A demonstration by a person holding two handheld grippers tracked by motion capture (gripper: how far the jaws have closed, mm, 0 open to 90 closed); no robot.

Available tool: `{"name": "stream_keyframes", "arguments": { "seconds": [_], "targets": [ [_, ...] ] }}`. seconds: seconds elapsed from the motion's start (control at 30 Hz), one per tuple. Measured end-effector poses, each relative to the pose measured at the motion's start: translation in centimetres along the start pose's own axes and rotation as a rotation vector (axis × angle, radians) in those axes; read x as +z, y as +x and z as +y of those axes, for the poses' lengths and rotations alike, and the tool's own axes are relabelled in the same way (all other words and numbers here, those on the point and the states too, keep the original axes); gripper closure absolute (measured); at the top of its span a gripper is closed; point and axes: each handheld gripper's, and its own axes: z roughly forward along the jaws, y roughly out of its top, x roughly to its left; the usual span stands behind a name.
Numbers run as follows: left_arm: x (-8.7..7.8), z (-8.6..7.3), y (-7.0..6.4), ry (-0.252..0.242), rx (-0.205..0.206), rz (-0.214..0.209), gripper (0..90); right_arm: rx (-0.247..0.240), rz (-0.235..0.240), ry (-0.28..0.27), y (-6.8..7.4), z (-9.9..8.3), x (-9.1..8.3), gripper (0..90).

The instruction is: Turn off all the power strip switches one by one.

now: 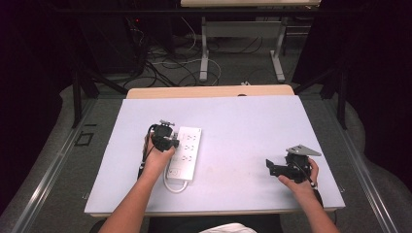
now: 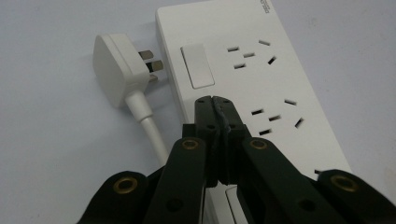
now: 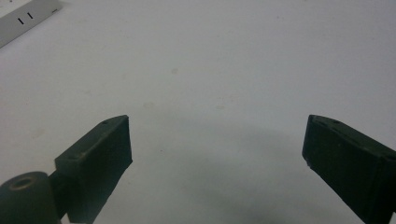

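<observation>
A white power strip (image 1: pixel 186 152) lies left of the table's middle, its own white cable looping round its near end. In the left gripper view the strip (image 2: pixel 261 74) has a rocker switch (image 2: pixel 197 65) and several sockets, and its white plug (image 2: pixel 116 70) lies loose on the table beside it. My left gripper (image 2: pixel 215 101) is shut with nothing between its jaws, its tips just above the strip's face, a little short of the switch. My right gripper (image 3: pixel 217 144) stands open over bare table at the right (image 1: pixel 272 166), apart from the strip, whose corner (image 3: pixel 23 21) shows far off.
The table (image 1: pixel 252 121) has a pale lilac-white top with a wooden strip along its far edge. Behind it on the floor are cables and the legs of another table (image 1: pixel 243 43). Dark curtains close both sides.
</observation>
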Motion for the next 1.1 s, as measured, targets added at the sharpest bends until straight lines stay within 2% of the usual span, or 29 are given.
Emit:
{"name": "stream_keyframes", "arguments": {
  "seconds": [0.4,1.03,1.1],
  "targets": [
    [0.40,0.70,-0.11,0.017,0.010,-0.004,90.0,0.001,0.001,0.000,0.00,0.01,0.01,7.6],
    [0.54,0.73,-0.02,0.017,0.014,-0.006,90.0,-0.005,0.003,-0.003,0.06,0.03,0.04,7.6],
    [0.74,0.71,0.07,0.011,0.004,-0.011,90.0,-0.003,0.003,-0.003,0.07,0.03,0.04,7.7]
  ]
}}
